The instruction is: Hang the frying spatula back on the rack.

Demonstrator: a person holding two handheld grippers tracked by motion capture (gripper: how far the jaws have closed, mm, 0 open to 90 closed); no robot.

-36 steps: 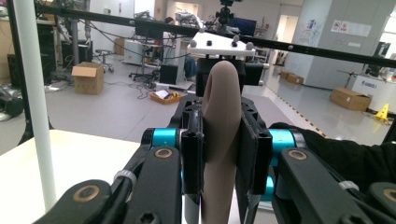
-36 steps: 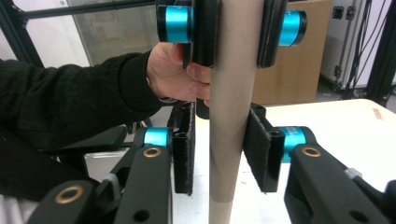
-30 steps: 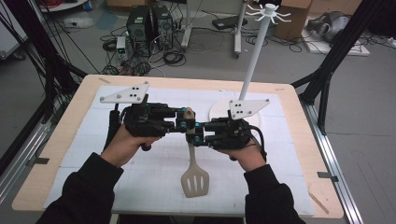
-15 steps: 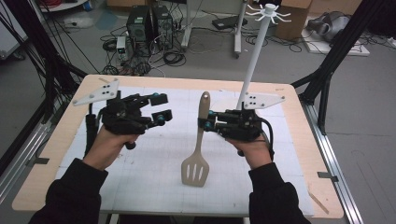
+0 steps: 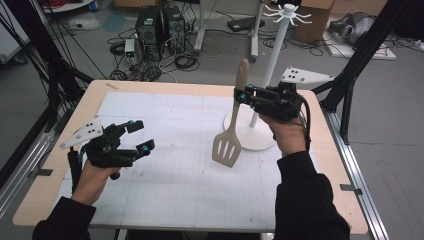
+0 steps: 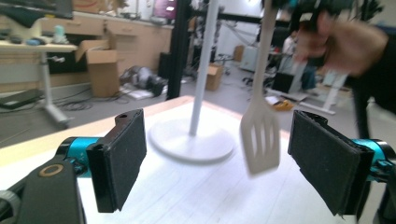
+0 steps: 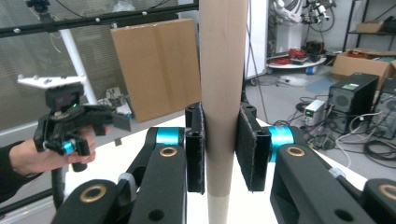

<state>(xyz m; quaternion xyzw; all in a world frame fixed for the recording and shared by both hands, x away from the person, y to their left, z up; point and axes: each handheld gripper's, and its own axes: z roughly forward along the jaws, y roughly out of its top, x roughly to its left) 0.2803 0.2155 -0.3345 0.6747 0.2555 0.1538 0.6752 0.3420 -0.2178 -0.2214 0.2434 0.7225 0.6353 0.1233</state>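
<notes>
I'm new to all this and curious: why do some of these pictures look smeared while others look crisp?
In the left gripper view the spatula and the far hand are streaked with blur, while the near pads stay sharp. In the right gripper view the clamped handle is crisp. The high view is evenly lit, slightly soft, with faint shadows on the table.

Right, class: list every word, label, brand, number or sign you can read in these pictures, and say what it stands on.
No text can be read anywhere.
Spatula: no marking shows.
White stand: no marking shows.
Right gripper and left gripper: no lettering shows.
Black box on the floor: a small label, too small to read.
Cardboard boxes: any print is blurred.
</notes>
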